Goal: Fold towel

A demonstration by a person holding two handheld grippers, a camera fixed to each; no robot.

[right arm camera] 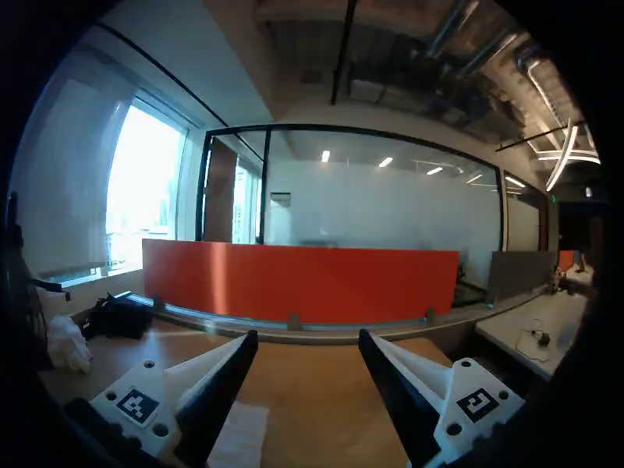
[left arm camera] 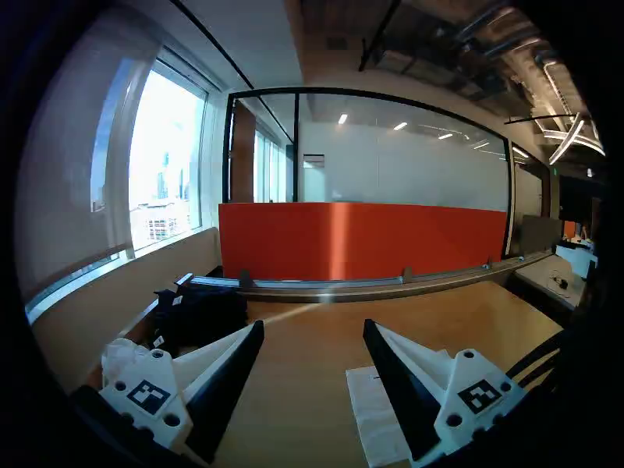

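Your left gripper (left arm camera: pixel 312 323) and right gripper (right arm camera: pixel 306 333) both wide, empty; white towel (left arm camera: pixel 368 407), probably flat, low in frame

The left claw (left arm camera: pixel 312 323) was white, with black inner faces on its fingers, and each finger base carried a black-and-white square marker. The right claw (right arm camera: pixel 306 333) had the same white body, black faces and square markers. The towel (left arm camera: pixel 374 405) was plain white, without print or stripe. The tabletop (left arm camera: pixel 312 374) was a warm tan wood tone. The divider panel (left arm camera: pixel 359 240) was solid orange-red. The bag (left arm camera: pixel 195 316) was black.
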